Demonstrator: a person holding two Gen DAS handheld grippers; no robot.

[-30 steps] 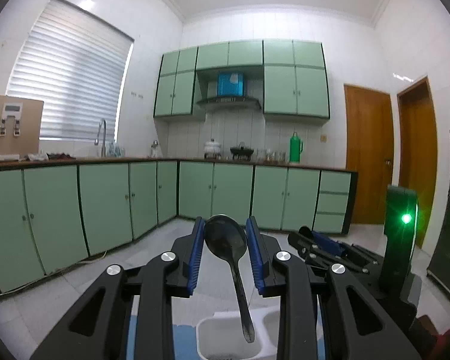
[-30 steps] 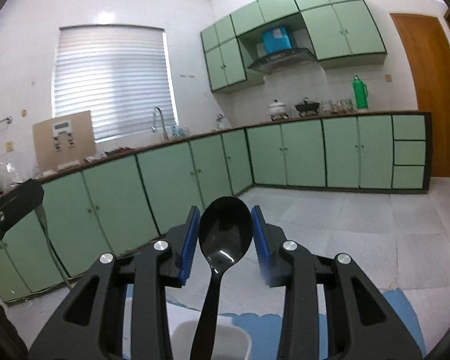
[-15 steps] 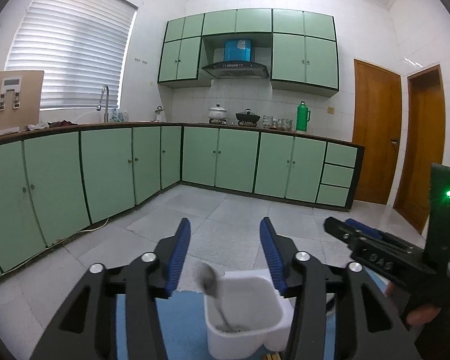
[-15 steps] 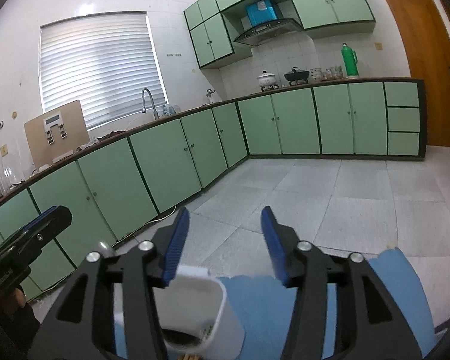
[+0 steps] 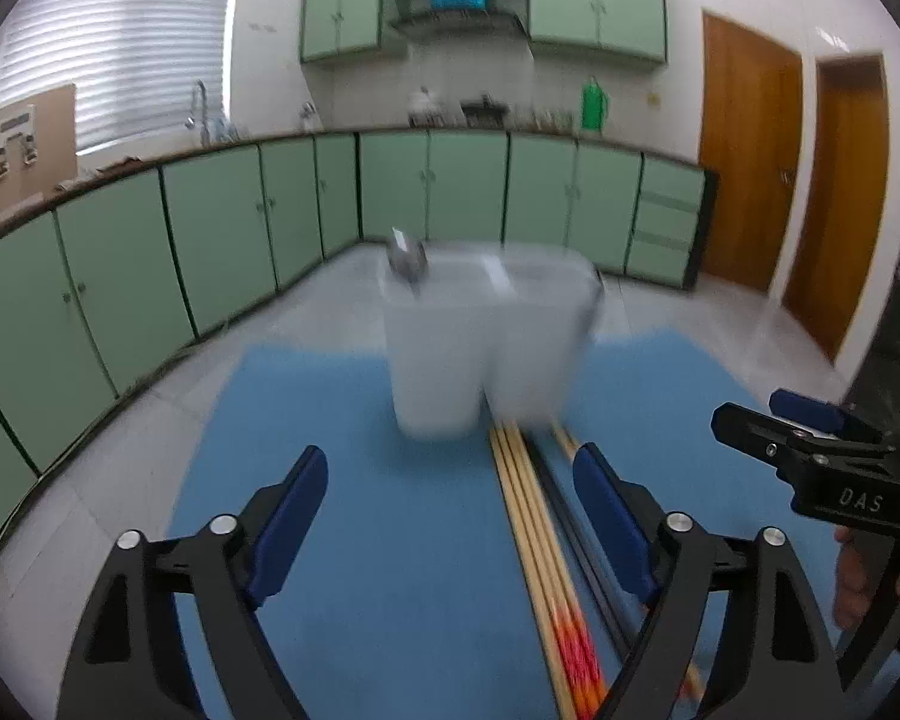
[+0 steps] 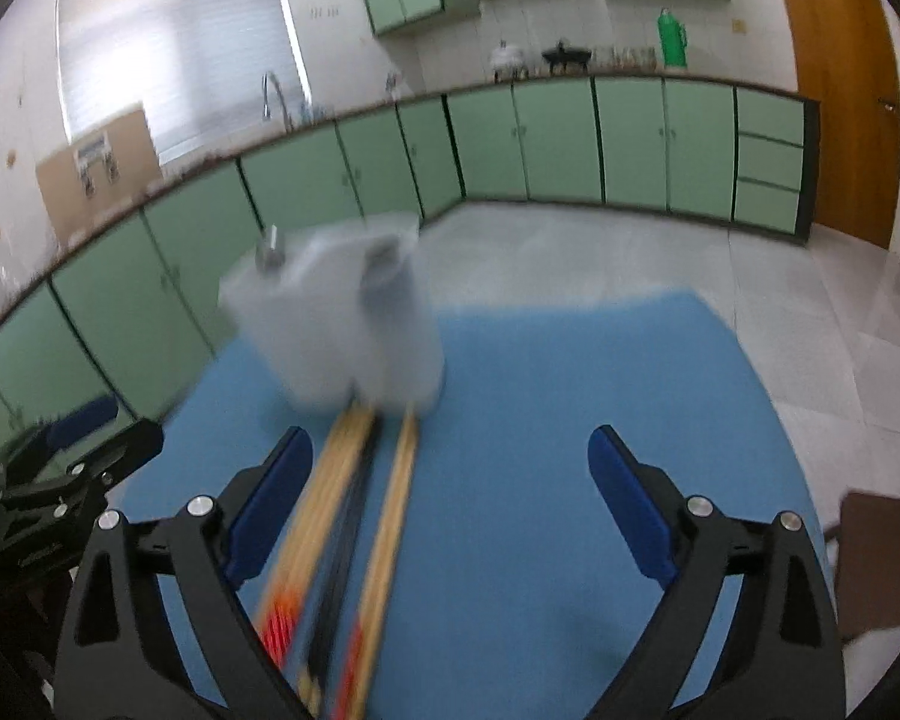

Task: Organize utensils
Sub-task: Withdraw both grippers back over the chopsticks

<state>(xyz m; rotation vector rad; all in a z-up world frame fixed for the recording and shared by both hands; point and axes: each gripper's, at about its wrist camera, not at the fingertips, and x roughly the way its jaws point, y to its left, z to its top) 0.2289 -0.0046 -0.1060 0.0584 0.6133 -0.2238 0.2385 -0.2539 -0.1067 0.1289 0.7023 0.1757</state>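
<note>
Now both pairs of jaws stand wide and hold nothing, each having just been opening. Ahead of the left gripper (image 5: pixel 450 516), beyond its blue pads, a white two-part holder (image 5: pixel 486 348) stands on the blue mat (image 5: pixel 330 432), blurred; a metal spoon (image 5: pixel 407 261) pokes up from its left compartment. A bundle of chopsticks (image 5: pixel 534 546), pale wood with red-orange ends alongside darker ones, lies on the mat running from the holder's foot back toward the left jaws, passing just inside the right-hand pad without touching it, as far as the blur lets one tell. In the right wrist view the right gripper (image 6: pixel 450 498) looks at the same holder (image 6: pixel 330 324), which sits ahead and to the left of its jaws, with the spoon (image 6: pixel 268 252) rising at the far left corner and something dark in the other compartment, too blurred to name. The chopsticks (image 6: pixel 354 516) run back from the holder close by the left-hand pad. The mat (image 6: pixel 570 396) lies bare between the pads otherwise.
</note>
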